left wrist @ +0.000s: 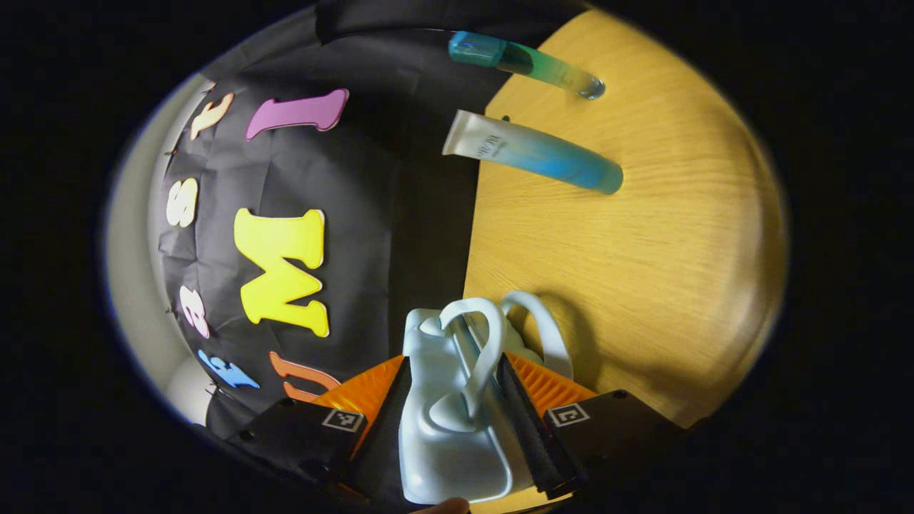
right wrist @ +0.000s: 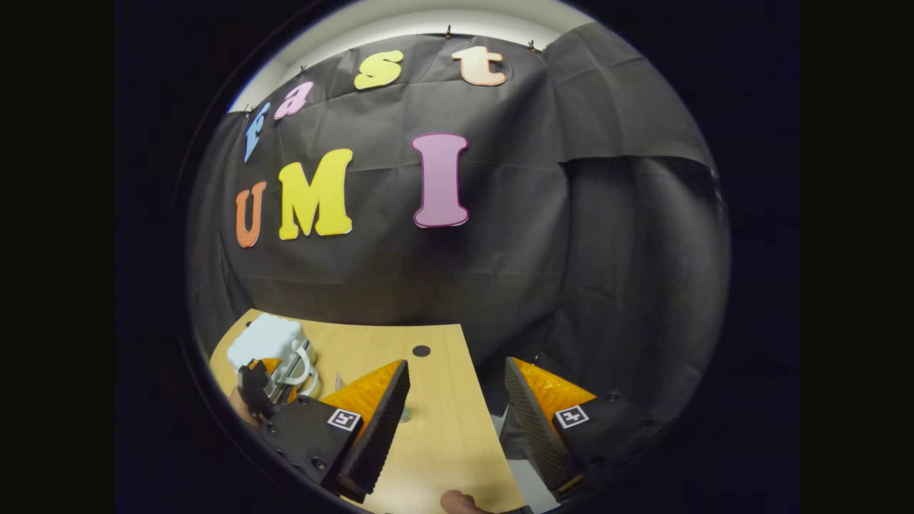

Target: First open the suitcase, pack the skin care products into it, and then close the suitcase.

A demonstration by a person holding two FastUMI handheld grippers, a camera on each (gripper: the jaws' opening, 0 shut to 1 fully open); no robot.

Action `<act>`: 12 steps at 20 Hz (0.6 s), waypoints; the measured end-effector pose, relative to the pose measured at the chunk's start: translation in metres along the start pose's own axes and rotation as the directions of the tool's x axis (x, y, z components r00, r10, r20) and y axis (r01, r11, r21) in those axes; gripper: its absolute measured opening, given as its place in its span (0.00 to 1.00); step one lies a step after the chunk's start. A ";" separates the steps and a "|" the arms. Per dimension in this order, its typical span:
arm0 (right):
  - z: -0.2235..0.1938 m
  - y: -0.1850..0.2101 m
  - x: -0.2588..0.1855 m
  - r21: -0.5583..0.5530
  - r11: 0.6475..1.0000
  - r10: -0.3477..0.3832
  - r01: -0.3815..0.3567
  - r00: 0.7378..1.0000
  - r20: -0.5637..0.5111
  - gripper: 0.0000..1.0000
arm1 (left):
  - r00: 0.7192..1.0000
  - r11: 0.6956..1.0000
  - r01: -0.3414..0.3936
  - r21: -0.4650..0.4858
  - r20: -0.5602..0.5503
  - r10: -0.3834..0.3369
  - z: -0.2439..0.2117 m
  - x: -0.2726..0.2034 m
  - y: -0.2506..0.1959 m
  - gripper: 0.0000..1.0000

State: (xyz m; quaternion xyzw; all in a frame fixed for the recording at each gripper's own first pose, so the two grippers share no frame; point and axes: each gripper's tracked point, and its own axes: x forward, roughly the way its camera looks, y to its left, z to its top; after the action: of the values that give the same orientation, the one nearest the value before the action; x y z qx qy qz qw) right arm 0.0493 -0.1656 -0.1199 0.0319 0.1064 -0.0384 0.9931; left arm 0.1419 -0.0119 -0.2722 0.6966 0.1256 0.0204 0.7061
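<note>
A small pale suitcase with two looped white handles sits between the fingers of my left gripper, which is shut on its sides; its lid looks closed. Two skin care tubes lie on the wooden table farther off: a white-to-blue tube and a green tube with a teal cap. In the right gripper view the same suitcase shows at the table's left end, with the left gripper on it. My right gripper stands open above the table's edge, holding nothing.
The table ends against the black cloth wall, and a small dark hole marks its top near the back edge. A fingertip shows at the bottom of the right gripper view.
</note>
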 end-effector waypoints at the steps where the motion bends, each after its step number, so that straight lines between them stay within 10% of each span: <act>1: -0.004 -0.001 0.003 -0.002 1.000 0.007 -0.007 1.000 -0.011 0.80 | 1.000 0.999 0.021 0.041 -0.017 -0.021 0.000 0.003 -0.005 0.71; 7: -0.003 -0.007 0.008 -0.030 0.998 0.063 -0.063 0.998 -0.010 0.80 | 0.998 0.994 0.042 0.099 -0.050 -0.037 0.002 0.006 -0.007 0.15; 12: -0.002 -0.003 0.002 -0.059 0.996 0.070 -0.070 0.998 -0.008 0.80 | 0.998 0.999 0.033 0.002 -0.046 -0.033 0.001 0.003 0.003 0.04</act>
State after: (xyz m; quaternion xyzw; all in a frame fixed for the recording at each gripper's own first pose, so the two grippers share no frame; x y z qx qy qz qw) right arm 0.0502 -0.1684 -0.1223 0.0062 0.1092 -0.0004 0.9940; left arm 0.1449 -0.0118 -0.2701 0.6945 0.1534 0.0246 0.7025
